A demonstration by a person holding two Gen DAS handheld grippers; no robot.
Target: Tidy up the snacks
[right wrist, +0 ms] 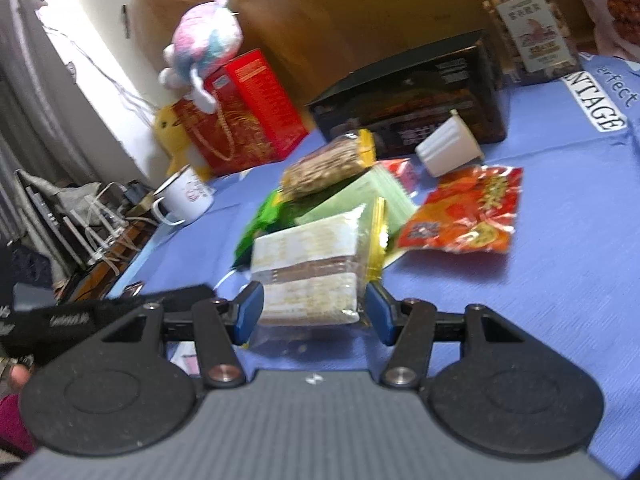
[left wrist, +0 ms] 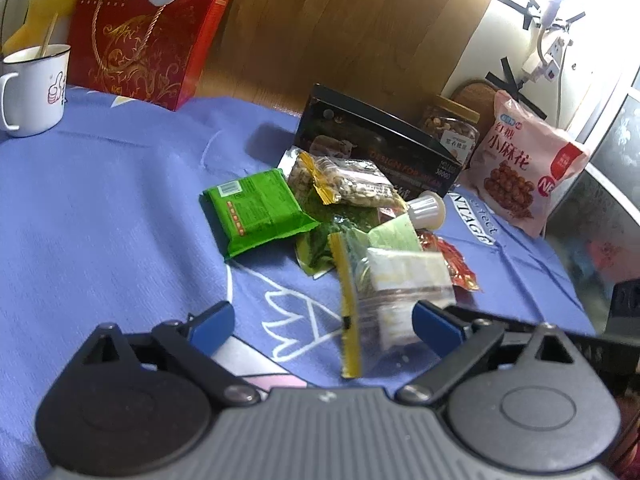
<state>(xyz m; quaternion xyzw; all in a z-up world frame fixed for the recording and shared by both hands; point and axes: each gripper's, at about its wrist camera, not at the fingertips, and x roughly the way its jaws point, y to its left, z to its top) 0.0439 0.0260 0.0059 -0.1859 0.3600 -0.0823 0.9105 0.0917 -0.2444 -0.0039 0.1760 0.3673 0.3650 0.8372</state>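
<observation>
A pile of snack packets lies on the blue cloth (left wrist: 100,208): a green packet (left wrist: 256,210), a clear packet of seeds with gold edge (left wrist: 344,182), a red packet (right wrist: 464,210), a small white bottle (left wrist: 428,210). A clear packet of white wafer bars with a yellow seam (left wrist: 384,300) sits nearest. My left gripper (left wrist: 324,326) is open just before it, its right pad beside the packet. My right gripper (right wrist: 314,312) has its blue pads on both sides of the same wafer packet (right wrist: 312,268); contact is unclear through blur.
A black box (left wrist: 376,140), a nut jar (left wrist: 452,128) and a pink snack bag (left wrist: 524,164) stand behind the pile. A red gift box (left wrist: 148,28), a white mug (left wrist: 34,88) and plush toys sit far left. The table edge drops off at right.
</observation>
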